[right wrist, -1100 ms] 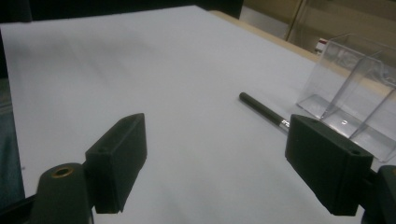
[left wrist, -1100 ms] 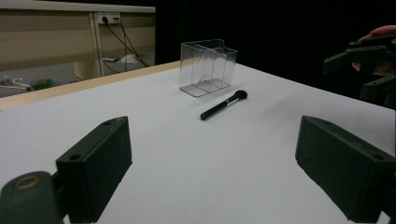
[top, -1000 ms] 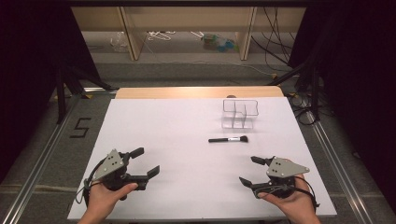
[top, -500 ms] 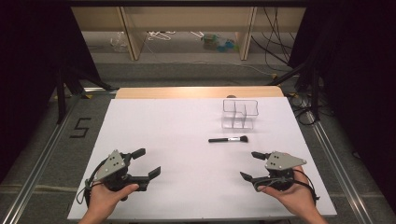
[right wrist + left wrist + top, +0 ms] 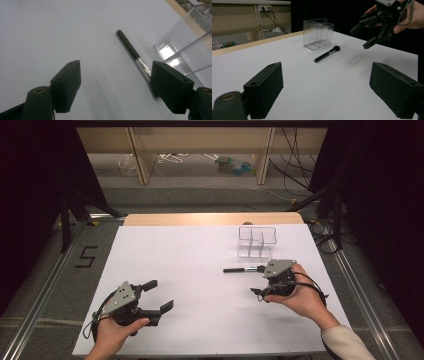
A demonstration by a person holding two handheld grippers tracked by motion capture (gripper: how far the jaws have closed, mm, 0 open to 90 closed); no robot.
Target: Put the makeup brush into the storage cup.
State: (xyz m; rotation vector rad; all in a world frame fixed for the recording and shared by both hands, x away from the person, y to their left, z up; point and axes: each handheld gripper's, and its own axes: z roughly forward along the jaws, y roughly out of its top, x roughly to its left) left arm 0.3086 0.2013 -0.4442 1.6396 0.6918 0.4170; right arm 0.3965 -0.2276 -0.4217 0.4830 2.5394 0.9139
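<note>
My right gripper (image 5: 260, 285) hangs just above the white table (image 5: 190, 265), its jaws spread wide with nothing between them; they have just been closing a little. The black makeup brush (image 5: 133, 55) lies flat on the sheet just ahead of that gripper, close to one jaw, which hides the brush end; its dark handle points away from the jaws. I am not touching it. Just past the brush stands the clear divided organizer (image 5: 257, 241), upright and near the brush but apart from it.

My left gripper (image 5: 152, 301) rests low over the near part of the table, released as well, jaws far apart and empty. From it, the brush (image 5: 327, 54) and organizer (image 5: 318, 33) lie well ahead, with my right gripper (image 5: 368, 33) raised beyond them.
</note>
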